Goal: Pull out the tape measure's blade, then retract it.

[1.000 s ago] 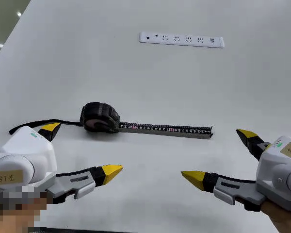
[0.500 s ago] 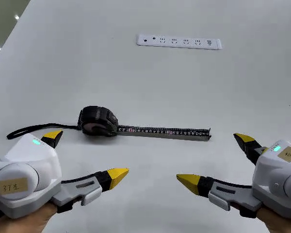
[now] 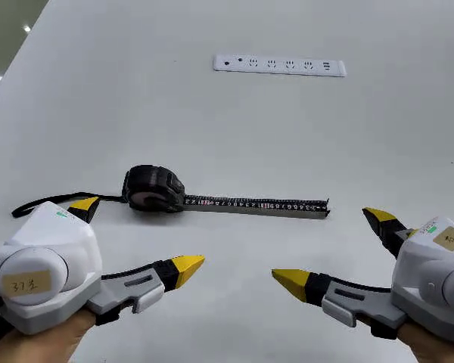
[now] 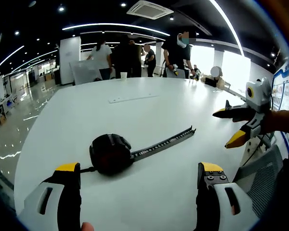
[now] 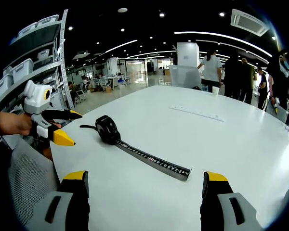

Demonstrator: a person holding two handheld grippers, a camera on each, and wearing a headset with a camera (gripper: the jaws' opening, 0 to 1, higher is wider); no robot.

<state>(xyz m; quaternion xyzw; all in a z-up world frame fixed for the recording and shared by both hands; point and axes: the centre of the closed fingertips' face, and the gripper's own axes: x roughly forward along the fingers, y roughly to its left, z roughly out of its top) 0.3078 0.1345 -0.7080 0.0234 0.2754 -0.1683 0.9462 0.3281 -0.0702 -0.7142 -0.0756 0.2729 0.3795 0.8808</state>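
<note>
Head view: little has changed over the last second. Tape measure [image 3: 153, 188] lies mid-table [image 3: 287, 128], blade [image 3: 257, 206] still out flat. My left gripper [image 3: 141, 233] and right gripper [image 3: 325, 243] hover short of it, jaws wide, empty. Pull looks done; retract pending.

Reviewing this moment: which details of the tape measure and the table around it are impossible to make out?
- Blade numerals: too small and blurred in the head view and both gripper views.
- Tape measure case lock setting: dark case, too small in every view.
- Wrist strap loop: partly hidden behind the left gripper in the head view.
- Power strip switch state: too small in the head view.
</note>
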